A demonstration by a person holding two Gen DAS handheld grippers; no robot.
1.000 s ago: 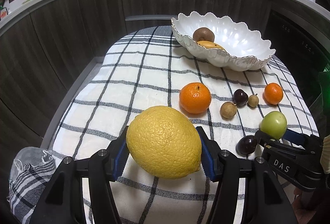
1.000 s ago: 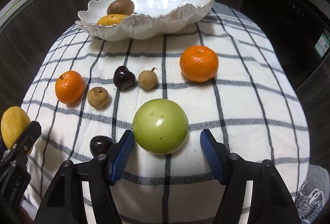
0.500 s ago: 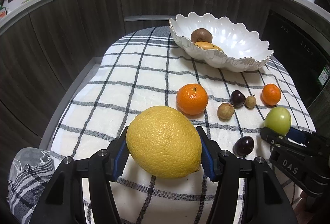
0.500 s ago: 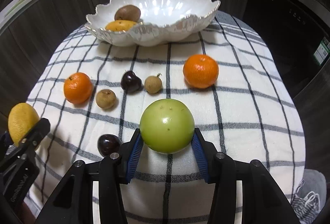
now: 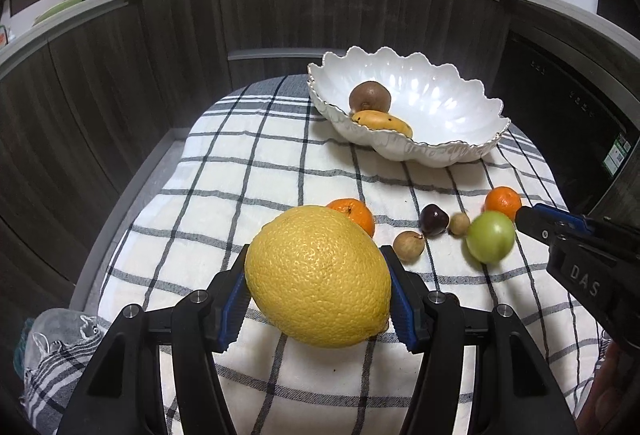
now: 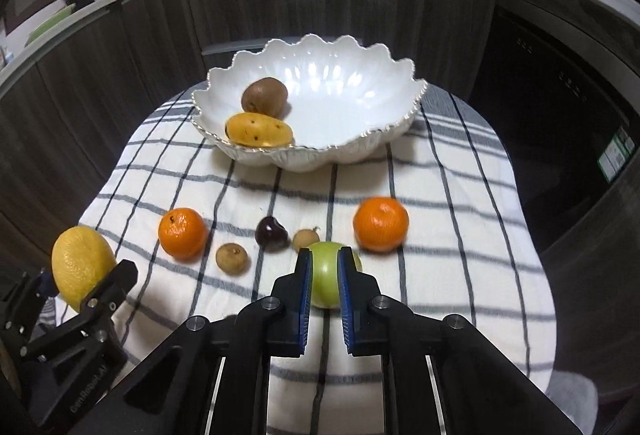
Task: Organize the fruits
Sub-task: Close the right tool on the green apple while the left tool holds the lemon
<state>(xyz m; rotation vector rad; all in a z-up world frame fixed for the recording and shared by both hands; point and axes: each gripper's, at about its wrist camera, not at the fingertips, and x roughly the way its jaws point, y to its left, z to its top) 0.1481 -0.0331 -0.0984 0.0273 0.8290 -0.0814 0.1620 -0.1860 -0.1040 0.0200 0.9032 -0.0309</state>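
the worktop is covered by a checked cloth [image 5: 240, 163], and at its far end stands a white scalloped bowl [image 5: 440, 151] with a kiwi [image 6: 264, 97] and a spotted yellow fruit [image 6: 258, 131] already inside. the biggest fruit is the lemon [image 5: 318, 275]; the left gripper [image 5: 314, 255] has its fingers pressed on the two sides of it and carries it above the cloth, near the front edge. it looks heavy and firm, with rough peel, so a hold across the middle should stay safe. next in size is the green fruit [image 5: 490, 237], round and smooth like a small apple; it is just in front of the right gripper [image 6: 324, 255], whose fingers are closed almost together with nothing between the pads. i think such glossy skin slips easily out of a narrow pinch, so it is better to take it at its widest part, fingers low on both sides. two mandarins [image 6: 182, 233] [image 6: 380, 223] lie apart on the cloth; their peel is soft, so gentle pressure is enough. the smallest are a dark cherry-like fruit [image 6: 271, 231] and two brown longan-like fruits [image 6: 231, 259] [image 6: 306, 239], light and easy to roll away.
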